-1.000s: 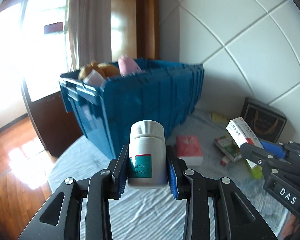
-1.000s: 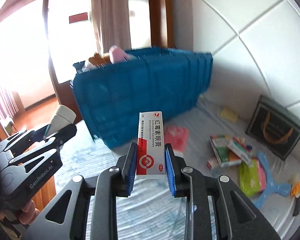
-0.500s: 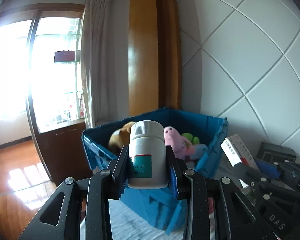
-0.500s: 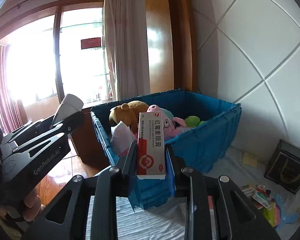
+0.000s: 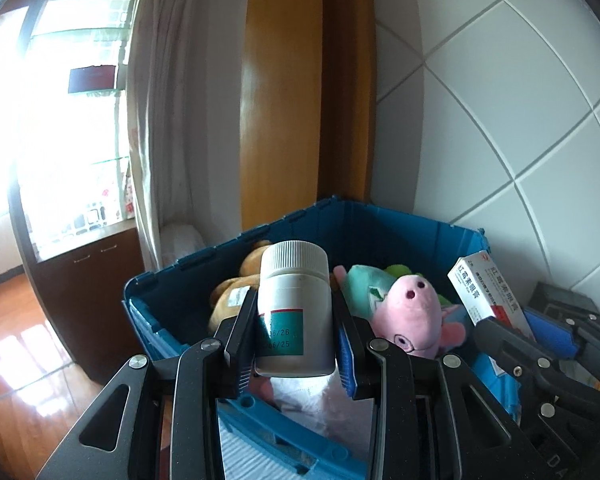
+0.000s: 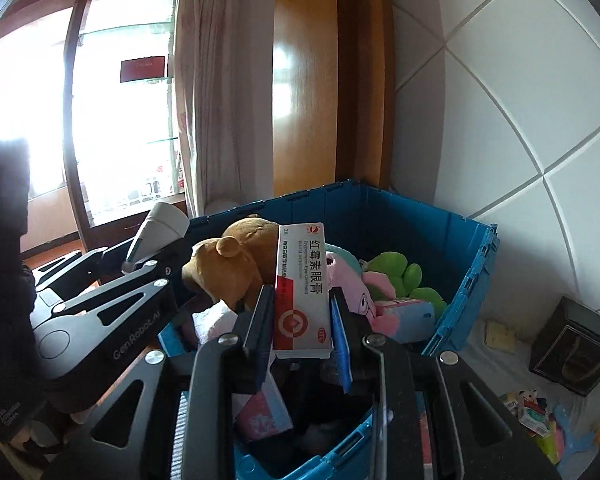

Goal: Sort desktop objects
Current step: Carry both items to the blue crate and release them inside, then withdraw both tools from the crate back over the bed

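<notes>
Both grippers hang over the open blue crate (image 5: 400, 224), each loaded and seemingly ready to drop its item. In the left wrist view, the left gripper (image 5: 296, 344) is clamped on a white pill bottle (image 5: 294, 308), which stands upright between the pads at the lower centre of the frame, its ribbed cap up and its teal label facing the camera. In the right wrist view, the right gripper (image 6: 302, 330) is clamped on a red-and-white ointment box (image 6: 303, 292), held on end at the centre of the frame; the same box shows at the right edge of the left wrist view.

The crate already holds soft toys: a brown teddy bear (image 6: 232, 264) toward the left of the frame, a pink pig plush (image 5: 412, 316) right of the bottle, and a green plush (image 6: 400, 276) near the far right wall of the crate. Something pink and white lies under the grippers near the crate's front rim. At the lower right of the right wrist view, more small things lie on the table (image 6: 500, 356) beside a dark box (image 6: 576, 352), so sorting appears only partly done.

The step in hand looks like delivery into the crate. The next move calls for lowering each item a little past the rim, over a gap among the toys, then spreading the pads. The bottle is likely to roll off a plush, and the two grippers sit close together, so releasing one at a time seems safer.
</notes>
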`<state>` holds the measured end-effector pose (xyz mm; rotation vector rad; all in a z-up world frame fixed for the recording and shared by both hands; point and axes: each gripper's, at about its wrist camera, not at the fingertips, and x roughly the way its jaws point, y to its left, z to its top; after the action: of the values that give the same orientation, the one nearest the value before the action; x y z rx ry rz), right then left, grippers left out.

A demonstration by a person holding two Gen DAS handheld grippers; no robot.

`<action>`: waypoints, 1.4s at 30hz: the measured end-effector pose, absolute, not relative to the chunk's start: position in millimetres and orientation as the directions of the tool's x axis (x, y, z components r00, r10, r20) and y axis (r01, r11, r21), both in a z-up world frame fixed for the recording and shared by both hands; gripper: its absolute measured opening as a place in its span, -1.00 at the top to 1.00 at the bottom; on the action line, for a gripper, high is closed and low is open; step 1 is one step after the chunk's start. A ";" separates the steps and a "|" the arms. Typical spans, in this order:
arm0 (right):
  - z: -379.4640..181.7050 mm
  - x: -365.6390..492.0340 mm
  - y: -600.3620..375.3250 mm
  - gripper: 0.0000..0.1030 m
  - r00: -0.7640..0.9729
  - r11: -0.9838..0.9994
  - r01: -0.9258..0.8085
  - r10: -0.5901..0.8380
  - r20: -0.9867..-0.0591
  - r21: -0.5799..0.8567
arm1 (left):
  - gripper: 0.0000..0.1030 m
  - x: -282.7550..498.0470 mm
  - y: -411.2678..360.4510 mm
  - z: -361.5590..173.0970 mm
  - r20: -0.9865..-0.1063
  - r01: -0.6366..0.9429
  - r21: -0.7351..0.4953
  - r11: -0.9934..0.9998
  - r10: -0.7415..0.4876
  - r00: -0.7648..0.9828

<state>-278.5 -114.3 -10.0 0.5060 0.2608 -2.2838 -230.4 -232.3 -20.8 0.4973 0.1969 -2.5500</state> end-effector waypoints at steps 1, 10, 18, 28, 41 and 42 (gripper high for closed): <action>-11.7 -281.5 -117.4 0.49 -0.635 -0.693 0.720 -0.635 -0.440 -0.039 | 0.35 -234.0 -234.5 -22.7 -0.391 0.515 -0.045 -0.856 -0.459 -0.798; -16.6 -301.2 -123.4 0.49 -0.688 -0.753 0.655 -0.563 -0.458 -0.058 | -0.47 -249.5 -235.5 -30.3 -0.385 0.463 -0.039 -0.885 -0.414 -0.825; -15.6 -300.7 -116.1 -0.21 -0.710 -0.780 0.623 -0.533 -0.460 -0.057 | -0.51 -240.2 -239.9 -30.5 -0.396 0.473 -0.071 -0.878 -0.410 -0.822; -2.1 -278.7 -74.7 -0.53 -0.746 -0.811 0.583 -0.509 -0.429 -0.050 | -0.54 -225.4 -204.9 -18.4 -0.388 0.445 -0.055 -0.894 -0.392 -0.835; 17.8 -240.4 98.5 -0.94 -0.862 -0.924 0.383 -0.350 -0.366 -0.018 | -0.66 -211.6 -54.8 2.3 -0.355 0.259 -0.035 -0.965 -0.230 -0.906; 18.7 -237.0 117.5 -0.97 -0.869 -0.931 0.366 -0.337 -0.362 -0.013 | -0.67 -210.9 -39.5 1.6 -0.357 0.244 -0.036 -0.969 -0.216 -0.909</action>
<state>-237.0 117.5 18.7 0.5076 0.1140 -2.7269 -210.9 -39.5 1.6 0.5215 0.1170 -2.8557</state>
